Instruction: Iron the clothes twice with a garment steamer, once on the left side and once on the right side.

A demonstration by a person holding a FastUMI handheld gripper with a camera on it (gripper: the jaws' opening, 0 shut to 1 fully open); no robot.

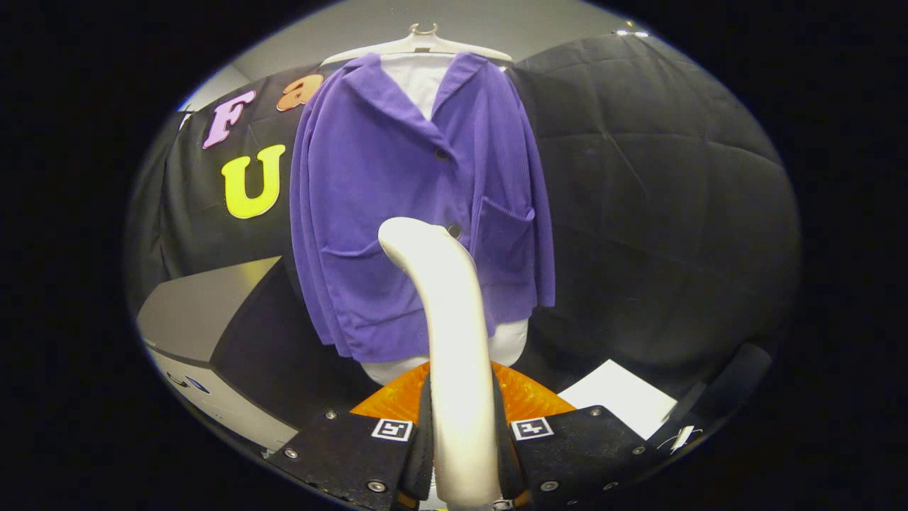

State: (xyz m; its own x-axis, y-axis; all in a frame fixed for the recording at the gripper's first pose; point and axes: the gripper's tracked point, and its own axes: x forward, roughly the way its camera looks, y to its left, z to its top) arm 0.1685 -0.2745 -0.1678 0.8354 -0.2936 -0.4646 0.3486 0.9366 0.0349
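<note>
The claw [462,454] is closed tight on the handle of the garment steamer [443,312], both fingers pressing its white neck from either side, so the tool rises upright between them and curves over at the top toward the purple jacket [397,199]. The jacket hangs buttoned on a pale hanger [418,41] against the booth's black wall, over a white lining, and the steamer's head sits in front of the jacket's lower middle, near the lower button; whether it touches the cloth cannot be told. To do a pass well, I judge the head should be laid flat on one front panel of the jacket, beside the button line, and drawn steadily along it without snagging either pocket, keeping the grip firm so the neck does not twist
</note>
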